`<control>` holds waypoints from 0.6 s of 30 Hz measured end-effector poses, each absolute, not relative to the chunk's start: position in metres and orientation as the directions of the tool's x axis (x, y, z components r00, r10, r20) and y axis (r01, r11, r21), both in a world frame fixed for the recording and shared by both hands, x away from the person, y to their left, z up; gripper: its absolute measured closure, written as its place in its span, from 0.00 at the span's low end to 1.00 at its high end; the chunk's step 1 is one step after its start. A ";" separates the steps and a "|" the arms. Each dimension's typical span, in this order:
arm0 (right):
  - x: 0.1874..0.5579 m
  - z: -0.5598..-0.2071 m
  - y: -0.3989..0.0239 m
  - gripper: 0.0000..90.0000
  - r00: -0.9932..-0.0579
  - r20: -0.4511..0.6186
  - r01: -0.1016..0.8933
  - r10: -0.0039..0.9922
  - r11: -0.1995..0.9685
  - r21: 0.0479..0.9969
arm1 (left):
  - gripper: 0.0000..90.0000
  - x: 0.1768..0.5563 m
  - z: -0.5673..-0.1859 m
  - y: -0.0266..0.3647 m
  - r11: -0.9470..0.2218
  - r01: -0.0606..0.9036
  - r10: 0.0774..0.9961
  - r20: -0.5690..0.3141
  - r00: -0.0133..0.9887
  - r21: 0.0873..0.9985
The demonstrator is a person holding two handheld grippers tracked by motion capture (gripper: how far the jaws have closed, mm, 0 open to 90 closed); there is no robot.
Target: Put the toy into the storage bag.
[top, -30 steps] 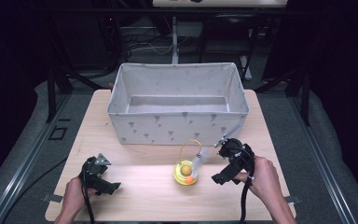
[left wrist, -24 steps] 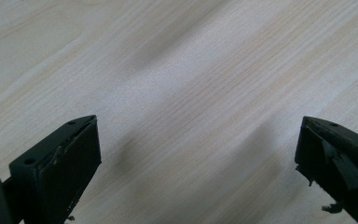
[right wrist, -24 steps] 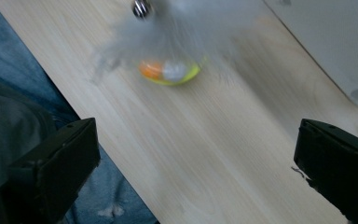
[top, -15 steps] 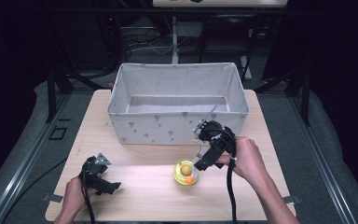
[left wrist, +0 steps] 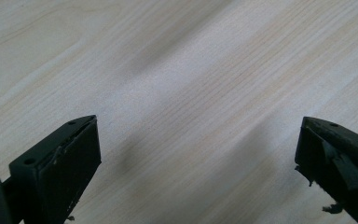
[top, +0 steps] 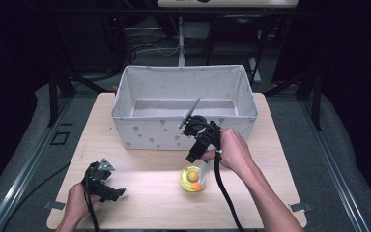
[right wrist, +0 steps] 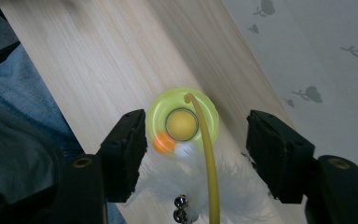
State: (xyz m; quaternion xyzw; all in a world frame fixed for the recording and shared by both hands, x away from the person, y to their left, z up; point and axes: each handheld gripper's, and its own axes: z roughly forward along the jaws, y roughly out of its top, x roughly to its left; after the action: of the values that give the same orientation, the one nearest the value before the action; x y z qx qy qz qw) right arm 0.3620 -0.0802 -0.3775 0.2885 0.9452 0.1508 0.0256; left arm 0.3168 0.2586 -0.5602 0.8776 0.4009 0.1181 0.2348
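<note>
A yellow-green toy (top: 193,179) stands on the wooden table, a round base with a yellow ball in its middle (right wrist: 182,123) and an orange ball at its rim. A thin yellow wand (right wrist: 208,158) rises from it, with a white feather (right wrist: 168,186) on it. My right gripper (top: 192,157) hangs just above the toy, pointing down. Its jaws have just been closing and stand on either side of the wand and feather without touching them (right wrist: 196,144). My left gripper (top: 111,193) rests at the near left, open over bare wood (left wrist: 198,154).
A white fabric bin (top: 145,130) with small grey prints stands across the back of the table, just behind the right gripper; its wall (right wrist: 317,56) is close to the toy. The table's near edge and the person's blue trousers (right wrist: 18,140) lie beside the toy.
The right hand has moved left and a little up, from the toy's right side to directly over it, and its jaws have narrowed. The left gripper has stayed put.
</note>
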 end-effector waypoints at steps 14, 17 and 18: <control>0.366 -0.374 -0.077 0.97 -0.843 0.016 0.517 0.538 0.801 0.303 | 0.00 0.317 -0.561 0.259 -0.570 0.649 0.757 0.017 0.653 0.504; 0.366 -0.374 -0.076 0.98 -0.841 0.006 0.517 0.541 0.802 0.300 | 0.00 0.317 -0.561 0.258 -0.572 0.648 0.756 0.015 0.655 0.503; 0.366 -0.373 -0.075 0.98 -0.841 0.005 0.517 0.541 0.802 0.299 | 0.00 0.317 -0.561 0.258 -0.572 0.647 0.756 0.017 0.654 0.504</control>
State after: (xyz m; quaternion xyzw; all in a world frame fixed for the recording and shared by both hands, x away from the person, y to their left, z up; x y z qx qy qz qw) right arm 0.3657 -0.0754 -0.3734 0.2788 0.9484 0.1458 0.0404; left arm 0.3171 0.2581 -0.5609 0.8789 0.3992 0.1161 0.2339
